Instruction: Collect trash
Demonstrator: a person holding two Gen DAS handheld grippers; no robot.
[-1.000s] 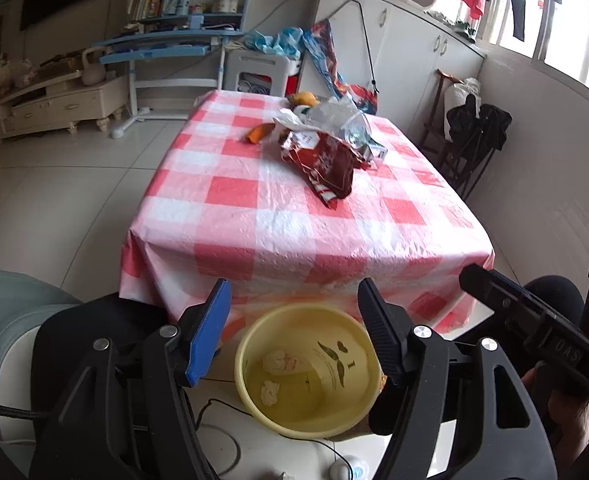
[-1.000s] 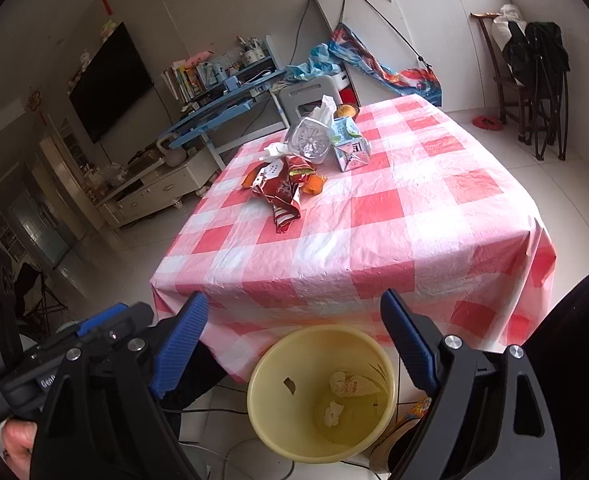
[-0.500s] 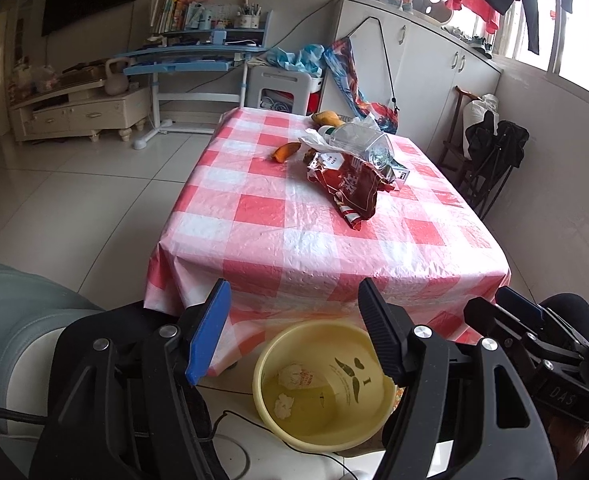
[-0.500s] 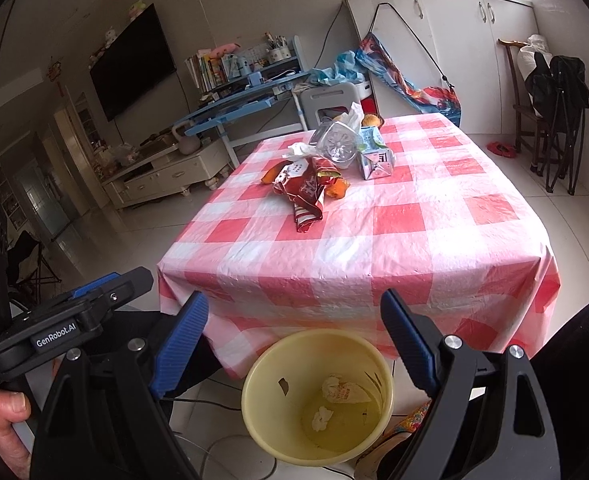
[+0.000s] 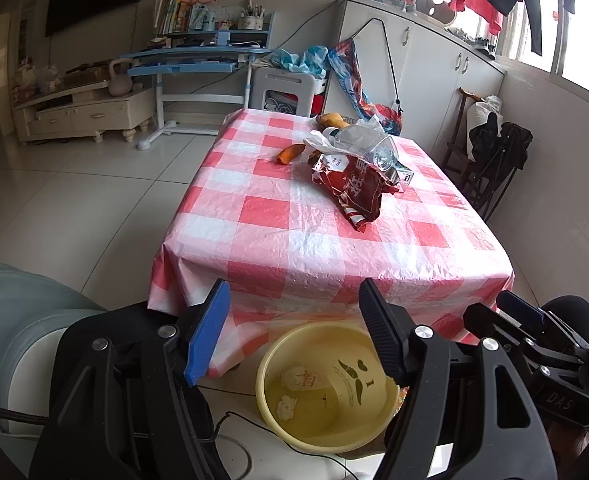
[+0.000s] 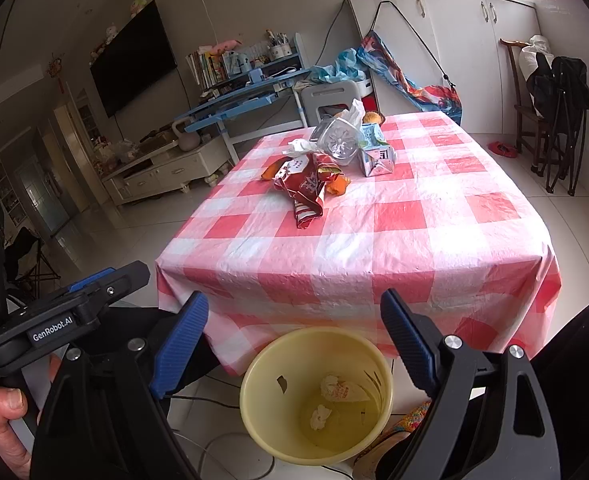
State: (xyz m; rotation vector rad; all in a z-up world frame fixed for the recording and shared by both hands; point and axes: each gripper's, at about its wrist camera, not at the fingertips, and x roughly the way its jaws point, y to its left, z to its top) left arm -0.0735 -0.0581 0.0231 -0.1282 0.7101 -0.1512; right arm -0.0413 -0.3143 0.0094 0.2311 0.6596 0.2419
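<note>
A yellow trash bin stands on the floor at the table's near edge, with a few crumpled scraps inside. On the red-checked table lies a trash pile: a red snack bag, a clear plastic bottle, a small carton, white tissue and orange peel. My left gripper is open and empty above the bin. My right gripper is open and empty above the bin too.
A blue desk and a TV cabinet stand at the far left. White cupboards line the back right wall. A dark folding chair stands to the table's right. Cables lie on the floor by the bin.
Both grippers have risen and tilted up. The bin sits lower in both views and more of the table and room shows. Both stay open and empty.
</note>
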